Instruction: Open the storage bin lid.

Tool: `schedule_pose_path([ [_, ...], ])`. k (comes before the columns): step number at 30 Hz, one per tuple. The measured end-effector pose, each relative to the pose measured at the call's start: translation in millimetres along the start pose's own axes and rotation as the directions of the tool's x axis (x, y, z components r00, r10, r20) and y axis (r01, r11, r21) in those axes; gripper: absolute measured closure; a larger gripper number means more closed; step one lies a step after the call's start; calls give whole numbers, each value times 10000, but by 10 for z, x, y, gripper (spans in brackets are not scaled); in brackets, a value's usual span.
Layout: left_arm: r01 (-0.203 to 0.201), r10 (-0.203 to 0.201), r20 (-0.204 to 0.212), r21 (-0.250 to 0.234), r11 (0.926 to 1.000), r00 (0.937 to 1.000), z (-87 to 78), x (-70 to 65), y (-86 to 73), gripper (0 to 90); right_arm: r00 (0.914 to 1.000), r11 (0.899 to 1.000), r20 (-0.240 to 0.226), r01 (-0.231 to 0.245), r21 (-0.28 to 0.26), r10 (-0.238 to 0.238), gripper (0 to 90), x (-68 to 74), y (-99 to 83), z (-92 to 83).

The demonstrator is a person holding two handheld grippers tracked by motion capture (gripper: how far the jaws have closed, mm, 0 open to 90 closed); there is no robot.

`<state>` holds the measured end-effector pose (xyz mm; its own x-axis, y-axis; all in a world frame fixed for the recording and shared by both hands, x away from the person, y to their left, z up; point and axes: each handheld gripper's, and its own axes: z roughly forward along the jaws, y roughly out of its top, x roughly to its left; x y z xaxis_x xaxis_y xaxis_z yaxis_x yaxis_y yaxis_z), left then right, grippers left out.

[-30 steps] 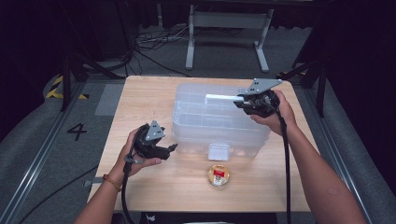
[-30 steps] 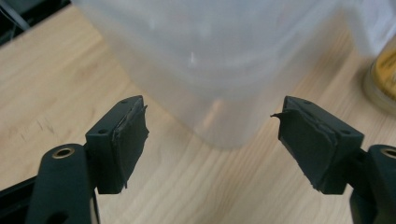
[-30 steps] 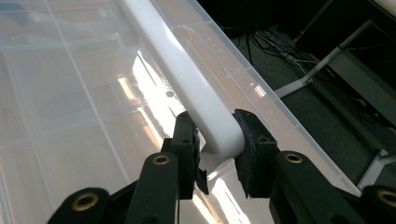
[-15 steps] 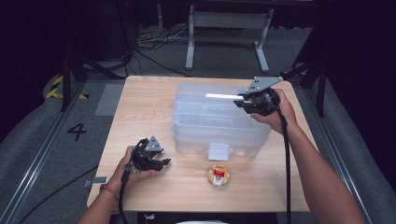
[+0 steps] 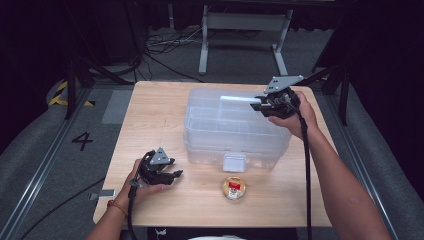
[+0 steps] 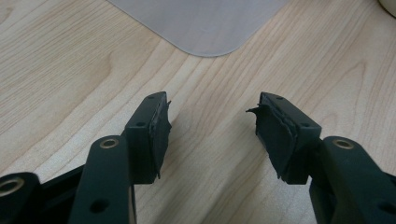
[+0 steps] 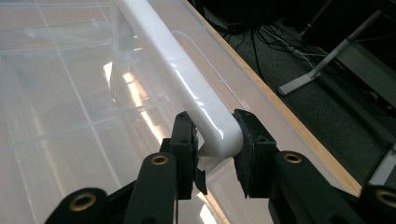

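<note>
Handle (image 7: 187, 88) of clear box (image 5: 235, 131) sits clamped in right tool (image 7: 215, 140); left tool (image 5: 172, 176) released beside it, just closing on nothing

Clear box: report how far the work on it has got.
Done: the right gripper is clamped on the white handle of the clear box, which rests on the table. In hand: the left gripper sits low by the box's front corner, jaws apart and empty after closing partway. Left: probably the front latch and the small round container, both untouched.
</note>
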<state>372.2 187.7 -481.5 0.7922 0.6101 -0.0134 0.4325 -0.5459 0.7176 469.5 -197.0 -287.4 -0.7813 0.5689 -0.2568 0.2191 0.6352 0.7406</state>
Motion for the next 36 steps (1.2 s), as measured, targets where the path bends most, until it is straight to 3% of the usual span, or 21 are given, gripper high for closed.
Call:
schedule_pose_path([
  [6,24,-24,-3,381,9993,10000,-7,-9,45,432,9997,9989,35,-236,409,234,709,-94,115,13],
  [11,-267,269,-90,282,9992,9996,-53,-47,87,515,9990,9974,107,-443,575,438,706,-149,178,31],
  [15,-502,497,-251,-197,9985,9985,-173,-61,170,660,9981,9955,121,-608,724,600,704,-193,223,45],
  [19,-433,390,-538,-807,9958,9978,-311,-50,252,758,9979,9945,51,-651,822,649,701,-231,253,56],
  [23,-404,270,-801,-1708,9845,9964,-489,-32,389,825,9972,9936,10,-752,838,754,700,-274,274,68],
  [27,-463,263,-955,-2130,9759,9951,-583,-34,516,877,9967,9932,-42,-809,836,815,700,-296,281,77],
  [32,-695,452,-1160,-2151,9741,9922,-606,-64,652,897,9966,9924,-118,-801,937,816,699,-335,307,88],
  [36,-858,644,-1040,-2167,9725,9925,-557,-94,745,899,9960,9917,-160,-857,961,876,697,-355,320,101],
])
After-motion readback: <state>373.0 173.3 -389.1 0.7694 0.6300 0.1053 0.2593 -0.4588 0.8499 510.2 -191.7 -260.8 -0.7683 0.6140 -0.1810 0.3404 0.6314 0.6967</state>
